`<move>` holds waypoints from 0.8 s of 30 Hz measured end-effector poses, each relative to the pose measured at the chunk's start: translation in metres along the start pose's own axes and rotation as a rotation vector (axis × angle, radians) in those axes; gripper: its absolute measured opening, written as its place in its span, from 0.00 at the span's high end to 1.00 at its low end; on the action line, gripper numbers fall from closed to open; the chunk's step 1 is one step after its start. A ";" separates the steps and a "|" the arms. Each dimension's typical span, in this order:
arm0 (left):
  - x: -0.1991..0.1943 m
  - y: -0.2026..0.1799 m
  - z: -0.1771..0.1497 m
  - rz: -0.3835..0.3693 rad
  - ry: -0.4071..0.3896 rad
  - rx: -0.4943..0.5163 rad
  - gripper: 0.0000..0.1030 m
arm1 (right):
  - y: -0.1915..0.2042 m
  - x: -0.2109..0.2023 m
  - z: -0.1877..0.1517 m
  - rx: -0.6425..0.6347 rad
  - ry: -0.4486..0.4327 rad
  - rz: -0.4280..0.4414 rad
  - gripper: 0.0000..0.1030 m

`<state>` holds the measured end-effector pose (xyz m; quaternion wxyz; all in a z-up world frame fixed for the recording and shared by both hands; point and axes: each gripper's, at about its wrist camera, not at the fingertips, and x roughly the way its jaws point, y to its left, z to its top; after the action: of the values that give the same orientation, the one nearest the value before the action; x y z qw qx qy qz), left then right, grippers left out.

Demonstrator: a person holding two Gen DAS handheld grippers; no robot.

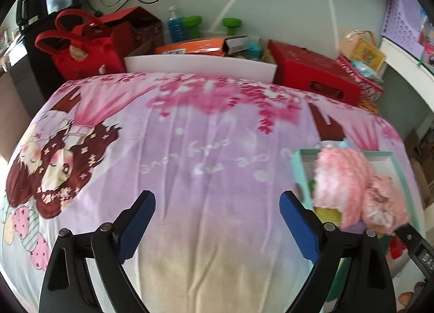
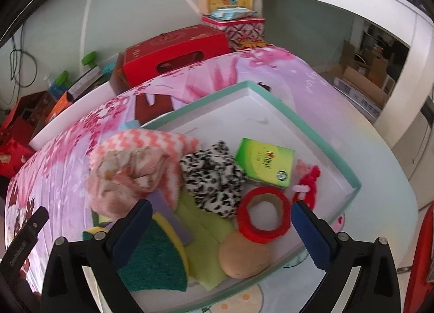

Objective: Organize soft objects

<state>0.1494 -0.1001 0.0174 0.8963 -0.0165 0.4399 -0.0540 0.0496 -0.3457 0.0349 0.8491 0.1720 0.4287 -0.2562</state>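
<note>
Lying on the bed [image 1: 206, 155]: teal-rimmed tray [image 2: 320, 134] holding pink zigzag cloth [image 2: 152, 139], crumpled pink fabric [image 2: 122, 174], leopard scrunchie [image 2: 214, 177], green sponge [image 2: 154, 261]. Left tool [image 1: 217, 226] gaping over bare bedspread, empty; right tool [image 2: 221, 231] spread wide above tray, gripping nothing.

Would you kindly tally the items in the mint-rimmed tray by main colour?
In the tray:
Pink: 2 (cloth, zigzag towel)
Green: 3 (box, scouring pad, lime cloth)
Red: 2 (tape roll, small trinket)
Black-and-white: 1 (scrunchie)
Tan: 1 (round sponge)
Purple: 1 (sheet)
Total: 10
</note>
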 end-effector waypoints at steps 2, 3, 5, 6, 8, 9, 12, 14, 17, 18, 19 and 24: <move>0.003 0.004 -0.001 0.018 0.006 -0.010 0.09 | 0.005 -0.001 -0.001 -0.014 -0.002 0.005 0.00; 0.003 0.007 -0.001 0.025 0.009 -0.017 0.07 | 0.008 -0.002 -0.001 -0.021 -0.005 0.007 0.00; 0.005 0.011 0.000 0.028 0.014 -0.031 0.04 | 0.012 -0.004 -0.002 -0.032 -0.008 0.008 0.00; 0.005 0.012 0.000 0.027 0.018 -0.034 0.02 | 0.013 -0.004 -0.002 -0.038 -0.010 0.008 0.00; 0.005 0.014 0.001 0.027 0.019 -0.040 0.02 | 0.016 -0.005 -0.003 -0.050 -0.010 0.009 0.00; 0.004 0.015 0.001 0.028 0.017 -0.041 0.02 | 0.018 -0.006 -0.003 -0.055 -0.010 0.009 0.00; 0.001 0.017 0.000 0.024 0.013 -0.038 0.02 | 0.022 -0.009 -0.005 -0.072 -0.012 0.005 0.00; -0.003 0.016 0.000 0.029 0.008 -0.025 0.02 | 0.026 -0.013 -0.008 -0.092 -0.016 -0.001 0.00; -0.008 0.016 -0.003 0.045 0.004 -0.001 0.02 | 0.033 -0.017 -0.013 -0.122 -0.017 -0.006 0.00; -0.010 0.017 -0.003 0.051 0.004 0.004 0.02 | 0.036 -0.019 -0.014 -0.132 -0.017 -0.005 0.00; -0.011 0.018 -0.004 0.055 0.004 0.007 0.02 | 0.039 -0.021 -0.016 -0.142 -0.018 -0.002 0.00; -0.014 0.021 -0.011 0.073 0.015 0.019 0.02 | 0.054 -0.028 -0.028 -0.213 -0.014 0.012 0.00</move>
<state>0.1337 -0.0770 0.0199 0.8945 0.0083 0.4463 -0.0255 0.0488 -0.2797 0.0458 0.8670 0.0816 0.4467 -0.2054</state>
